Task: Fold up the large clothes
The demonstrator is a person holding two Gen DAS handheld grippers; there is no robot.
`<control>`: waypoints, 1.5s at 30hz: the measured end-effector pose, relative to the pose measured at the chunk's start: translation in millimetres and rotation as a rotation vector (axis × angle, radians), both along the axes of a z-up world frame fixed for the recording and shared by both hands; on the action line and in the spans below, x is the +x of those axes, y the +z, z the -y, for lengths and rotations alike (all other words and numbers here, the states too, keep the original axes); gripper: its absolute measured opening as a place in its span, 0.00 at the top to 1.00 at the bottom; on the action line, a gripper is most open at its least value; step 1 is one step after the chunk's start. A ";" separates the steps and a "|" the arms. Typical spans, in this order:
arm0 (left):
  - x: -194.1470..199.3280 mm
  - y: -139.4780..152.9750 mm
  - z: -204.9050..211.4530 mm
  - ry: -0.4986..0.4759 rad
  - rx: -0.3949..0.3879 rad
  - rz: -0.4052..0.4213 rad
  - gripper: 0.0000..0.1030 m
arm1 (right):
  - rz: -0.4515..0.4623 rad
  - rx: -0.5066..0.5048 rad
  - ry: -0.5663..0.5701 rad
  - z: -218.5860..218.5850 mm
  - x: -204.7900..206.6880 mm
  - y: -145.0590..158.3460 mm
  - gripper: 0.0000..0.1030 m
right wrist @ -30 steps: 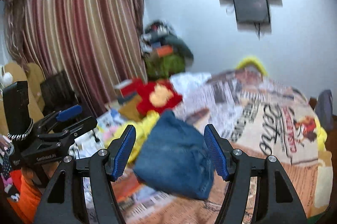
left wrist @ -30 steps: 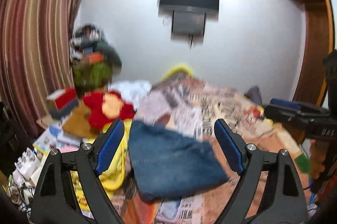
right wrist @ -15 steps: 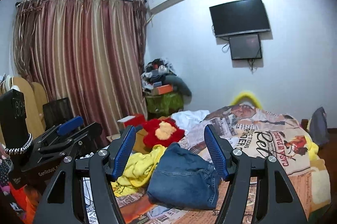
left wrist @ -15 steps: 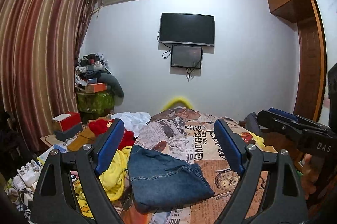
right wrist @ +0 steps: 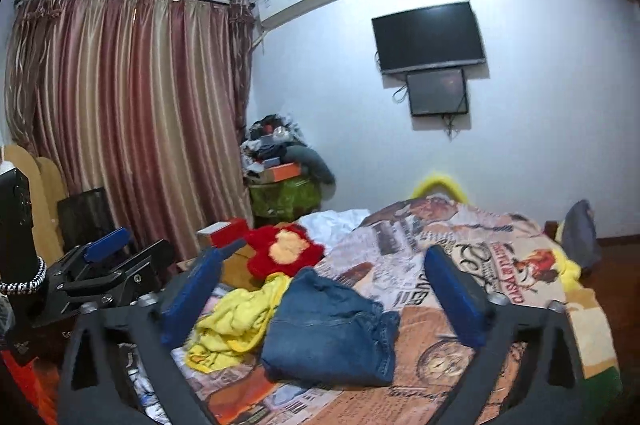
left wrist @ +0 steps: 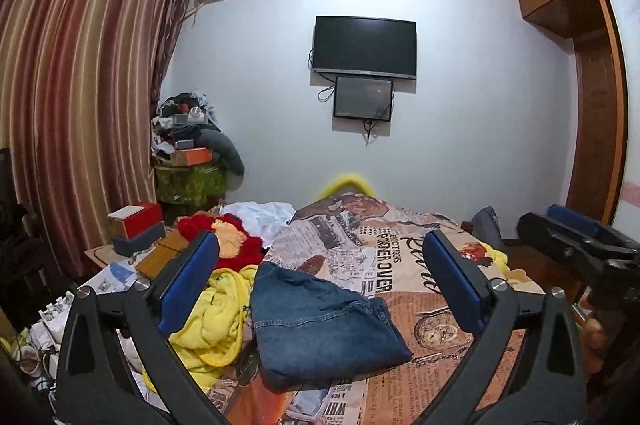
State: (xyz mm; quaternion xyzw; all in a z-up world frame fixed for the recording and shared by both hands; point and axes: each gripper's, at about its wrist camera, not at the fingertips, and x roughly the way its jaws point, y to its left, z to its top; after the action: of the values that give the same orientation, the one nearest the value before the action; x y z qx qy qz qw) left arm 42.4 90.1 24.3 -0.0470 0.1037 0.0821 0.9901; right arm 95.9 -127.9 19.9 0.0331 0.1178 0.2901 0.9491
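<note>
Both views have steadied above folded jeans (left wrist: pixel 320 321) on the printed bedspread (left wrist: pixel 404 265), both claws spread, empty.

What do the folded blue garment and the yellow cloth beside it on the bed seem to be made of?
The folded blue garment looks like denim: faded matte blue, with pale stitched seams along its hem. The crumpled yellow cloth looks like fleece or terry, soft and fuzzy, bunched in thick rounded folds; which of the two is unclear. Both lie on the newspaper-print bedcover, apparently smooth printed fabric.
</note>
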 end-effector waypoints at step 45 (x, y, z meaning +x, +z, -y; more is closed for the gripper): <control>7.4 -8.7 1.3 -0.014 -0.003 -0.029 0.00 | -0.017 -0.012 -0.029 2.2 6.2 -2.3 0.00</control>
State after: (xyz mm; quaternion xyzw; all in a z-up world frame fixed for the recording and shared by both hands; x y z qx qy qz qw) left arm 49.8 88.7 15.6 -0.0465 0.1185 0.0760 0.9890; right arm 102.0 -130.1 17.6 0.0316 0.1273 0.2751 0.9524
